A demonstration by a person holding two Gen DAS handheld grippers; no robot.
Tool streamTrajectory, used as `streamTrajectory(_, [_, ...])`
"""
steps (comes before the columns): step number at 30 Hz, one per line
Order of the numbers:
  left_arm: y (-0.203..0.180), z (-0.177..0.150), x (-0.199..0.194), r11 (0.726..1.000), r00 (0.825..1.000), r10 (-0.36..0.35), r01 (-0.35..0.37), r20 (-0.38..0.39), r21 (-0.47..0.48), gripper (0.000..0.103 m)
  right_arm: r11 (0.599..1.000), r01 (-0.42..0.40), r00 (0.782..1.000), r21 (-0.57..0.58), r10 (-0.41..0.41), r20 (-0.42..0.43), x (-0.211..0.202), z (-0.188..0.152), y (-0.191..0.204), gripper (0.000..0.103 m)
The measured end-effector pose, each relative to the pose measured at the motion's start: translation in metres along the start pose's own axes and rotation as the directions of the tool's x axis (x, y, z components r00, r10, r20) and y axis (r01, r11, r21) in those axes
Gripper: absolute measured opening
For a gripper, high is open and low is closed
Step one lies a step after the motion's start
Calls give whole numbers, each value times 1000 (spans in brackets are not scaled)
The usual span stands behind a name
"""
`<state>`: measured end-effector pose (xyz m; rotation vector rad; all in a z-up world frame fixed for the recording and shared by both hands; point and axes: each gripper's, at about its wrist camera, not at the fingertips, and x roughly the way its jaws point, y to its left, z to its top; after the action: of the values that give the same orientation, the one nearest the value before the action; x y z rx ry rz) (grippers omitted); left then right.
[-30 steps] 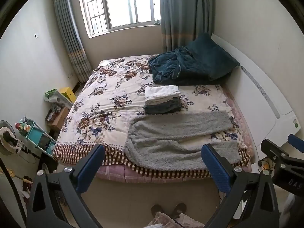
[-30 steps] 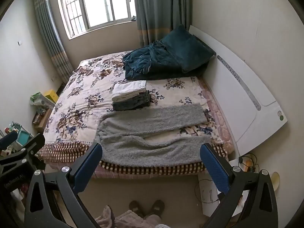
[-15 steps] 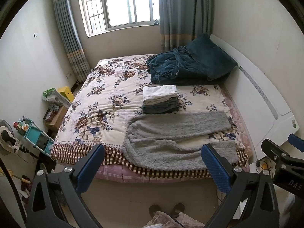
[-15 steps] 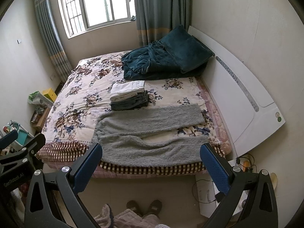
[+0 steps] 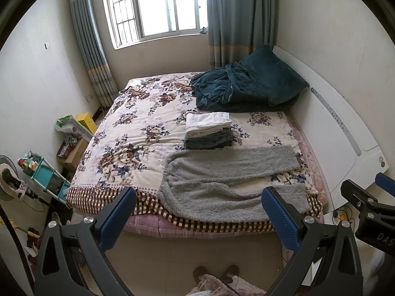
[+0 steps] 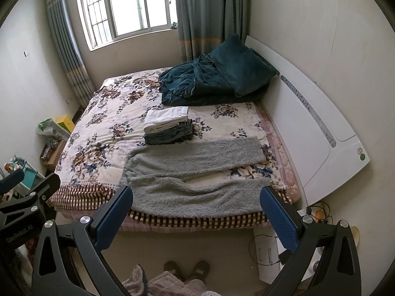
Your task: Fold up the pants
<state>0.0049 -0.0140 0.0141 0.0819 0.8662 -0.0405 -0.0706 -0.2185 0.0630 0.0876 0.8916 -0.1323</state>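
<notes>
A pair of fuzzy gray pants (image 5: 222, 182) lies spread flat across the near end of a bed (image 5: 128, 133), waistband to the left and both legs running right, the nearer leg along the checked edge of the floral bedspread and partly overhanging it. Just behind the pants, touching or nearly touching the far leg, sits a stack of folded clothes (image 5: 208, 130), white on top and dark below; beyond it a teal blanket (image 5: 237, 91) is heaped against the white headboard (image 5: 345, 135). The left gripper (image 5: 197, 215) and the right gripper (image 6: 196, 213) are both held well back from the mattress above the floor, fingers spread wide with nothing between them, while a person's slippers (image 6: 187, 270) show below. The fold itself has apparently not begun. The likely trouble starts at the overhanging edge: a pull on one corner alone could drag the thick, pliant fabric off the bed toward the floor. The plush pile may also give a shallow pinch little to hold, so a leg could slip free halfway through a fold and land crooked. A fold swept toward the far side risks catching the stacked clothes and knocking them askew. The gap between the two legs suggests they may not meet evenly unless both ends are lifted together.
</notes>
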Motion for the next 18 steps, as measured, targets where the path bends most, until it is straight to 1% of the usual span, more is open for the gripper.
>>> streamTrajectory(18, [-9, 6, 1, 1000, 1000, -4, 4, 3, -4, 103, 1000, -4, 1000, 0, 4, 6, -5, 4, -8, 103])
